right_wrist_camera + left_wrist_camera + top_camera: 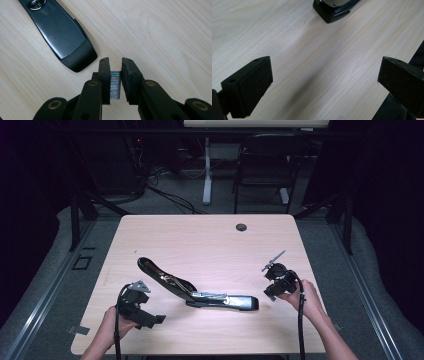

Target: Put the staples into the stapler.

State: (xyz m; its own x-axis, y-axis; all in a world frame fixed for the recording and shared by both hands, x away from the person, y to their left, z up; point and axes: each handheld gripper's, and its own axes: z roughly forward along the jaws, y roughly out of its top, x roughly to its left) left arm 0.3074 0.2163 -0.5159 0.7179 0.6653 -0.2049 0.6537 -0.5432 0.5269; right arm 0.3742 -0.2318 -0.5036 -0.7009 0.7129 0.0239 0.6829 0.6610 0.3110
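While its jaws clamp a small block of staples (pixel 115 85), the right hand-held gripper (pixel 115 65) hovers just above the tabletop (pixel 200 240), near the front tip of the stapler (pixel 60 37). Left hand-held gripper (pixel 324 82): jaws wide apart, nothing between them, low over bare wood, the stapler's end ahead of it. Stapler (pixel 195 290): black, swung open, base flat at the tabletop's middle, arm raised toward the left, lying between both grippers, touched by neither.
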